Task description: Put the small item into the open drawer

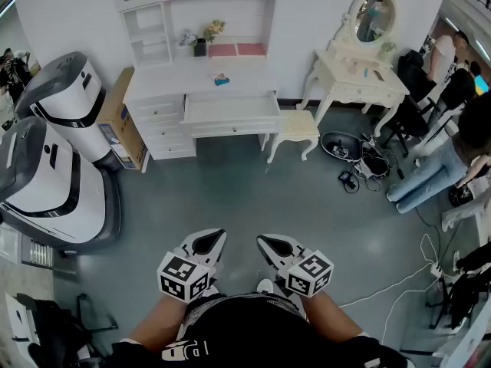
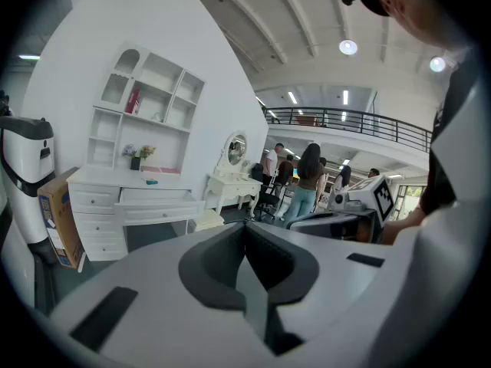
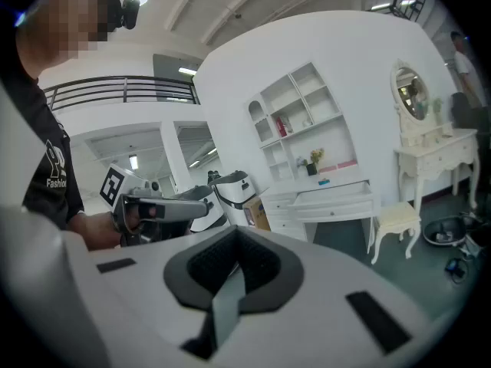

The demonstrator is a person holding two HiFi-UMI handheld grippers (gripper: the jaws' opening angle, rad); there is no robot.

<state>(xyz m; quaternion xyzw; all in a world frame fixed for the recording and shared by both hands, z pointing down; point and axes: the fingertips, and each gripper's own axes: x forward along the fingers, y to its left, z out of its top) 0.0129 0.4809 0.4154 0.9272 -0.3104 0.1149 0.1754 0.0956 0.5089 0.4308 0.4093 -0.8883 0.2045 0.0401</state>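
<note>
A white desk point(image 1: 157, 87) stands against the far wall with its wide middle drawer point(image 1: 230, 110) pulled open. On the desk top above the drawer lies a small blue item point(image 1: 220, 79). I hold both grippers low and close to my body, far from the desk. The left gripper point(image 1: 213, 238) is shut with nothing in it, and so is the right gripper point(image 1: 265, 242). The left gripper view looks over its closed jaws at the drawer point(image 2: 153, 203) and the item point(image 2: 151, 169). From the right gripper view the drawer point(image 3: 334, 201) and the item point(image 3: 323, 181) also show.
A cream stool point(image 1: 295, 126) stands right of the drawer. A white dressing table with a mirror point(image 1: 360, 79) is further right. Two large white machines point(image 1: 54, 159) and a cardboard box point(image 1: 121, 121) line the left. People, chairs and floor cables point(image 1: 399, 282) fill the right side.
</note>
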